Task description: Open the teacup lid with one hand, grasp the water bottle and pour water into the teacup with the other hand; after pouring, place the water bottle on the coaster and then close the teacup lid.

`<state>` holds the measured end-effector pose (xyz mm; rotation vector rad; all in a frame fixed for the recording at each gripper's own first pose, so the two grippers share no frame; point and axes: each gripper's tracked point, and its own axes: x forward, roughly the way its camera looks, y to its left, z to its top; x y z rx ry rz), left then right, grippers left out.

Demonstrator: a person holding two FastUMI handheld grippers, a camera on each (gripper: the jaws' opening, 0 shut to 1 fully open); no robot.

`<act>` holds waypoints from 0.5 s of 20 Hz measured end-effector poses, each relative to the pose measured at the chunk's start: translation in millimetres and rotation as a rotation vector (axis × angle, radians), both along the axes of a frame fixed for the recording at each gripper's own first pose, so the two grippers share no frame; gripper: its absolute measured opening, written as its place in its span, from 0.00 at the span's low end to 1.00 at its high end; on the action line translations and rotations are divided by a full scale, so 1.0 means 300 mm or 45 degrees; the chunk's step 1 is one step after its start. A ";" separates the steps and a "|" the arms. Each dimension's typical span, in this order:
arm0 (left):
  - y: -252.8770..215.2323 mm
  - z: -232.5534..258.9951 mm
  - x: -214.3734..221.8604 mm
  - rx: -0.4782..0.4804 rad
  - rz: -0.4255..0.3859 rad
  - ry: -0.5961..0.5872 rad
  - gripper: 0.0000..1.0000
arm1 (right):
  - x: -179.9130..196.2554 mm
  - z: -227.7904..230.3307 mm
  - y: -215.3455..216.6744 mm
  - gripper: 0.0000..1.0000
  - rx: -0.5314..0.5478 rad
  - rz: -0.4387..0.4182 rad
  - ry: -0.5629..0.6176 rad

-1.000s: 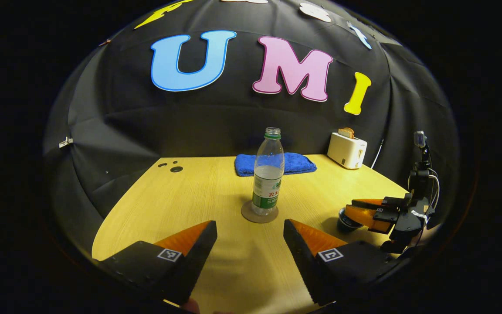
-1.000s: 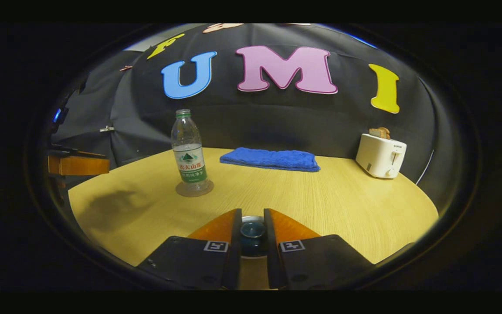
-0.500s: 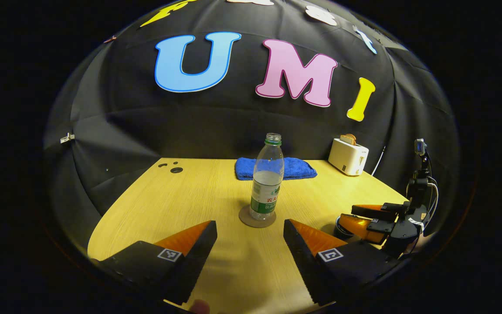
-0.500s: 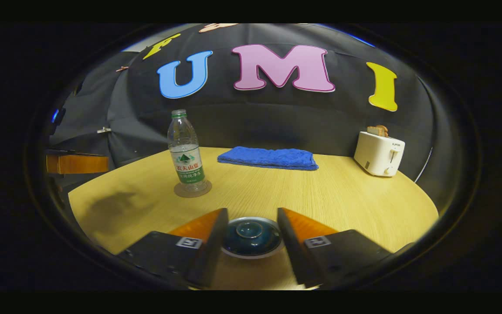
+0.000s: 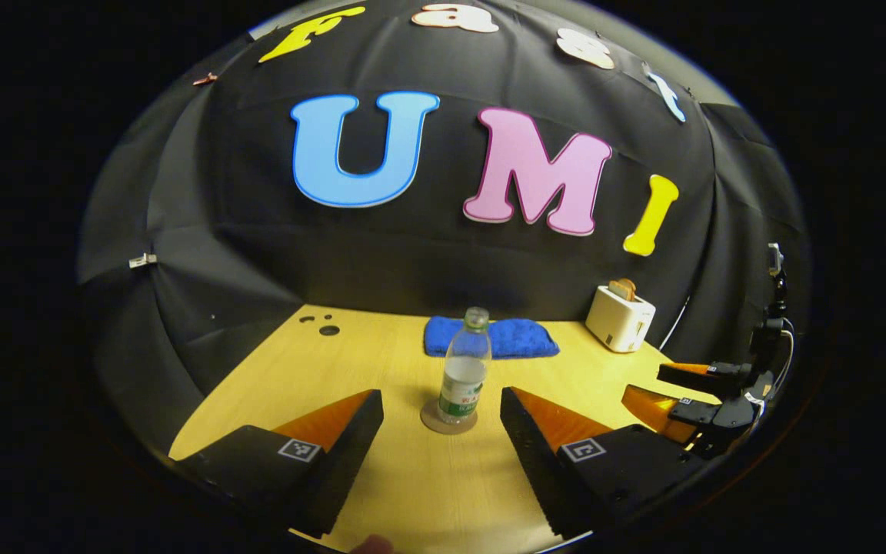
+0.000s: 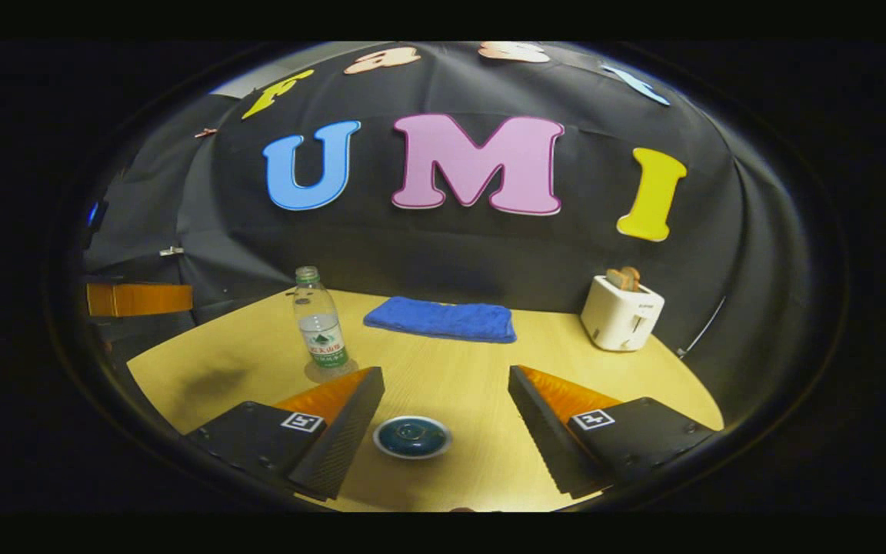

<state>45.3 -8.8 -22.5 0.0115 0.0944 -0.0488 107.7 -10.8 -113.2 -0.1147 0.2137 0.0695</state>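
Note:
A clear water bottle with a green label, capless and part full, stands upright on a round coaster at mid table. My left gripper is open, well back from the bottle, with nothing between its fingers. In the right gripper view the teacup sits low on the table with its dark blue lid on, seen from above. My right gripper is open above and behind the cup, its fingers wide of it on both sides. The bottle stands further off to the left.
A folded blue towel lies at the back of the wooden table. At the back right stands a white toaster with toast in it. The right gripper hangs over the table's right edge in the left gripper view.
My right gripper went from shut on the lid's knob to open and has drawn back and up from the teacup. My left gripper has pulled away from the bottle.

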 end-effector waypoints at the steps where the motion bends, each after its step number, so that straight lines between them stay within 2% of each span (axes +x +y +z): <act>1: 0.003 0.047 -0.014 0.000 0.014 -0.023 0.97 | -0.017 0.048 -0.001 1.00 -0.008 -0.002 -0.002; 4: 0.002 0.162 -0.065 0.017 0.061 -0.090 0.97 | -0.058 0.193 0.005 1.00 -0.031 -0.018 -0.046; 6: 0.027 0.149 -0.115 0.089 0.162 -0.073 0.98 | -0.088 0.279 0.020 1.00 -0.033 -0.035 -0.080; 10: -0.051 0.159 -0.257 0.157 0.120 -0.104 0.96 | -0.197 0.412 0.093 1.00 -0.023 -0.045 -0.132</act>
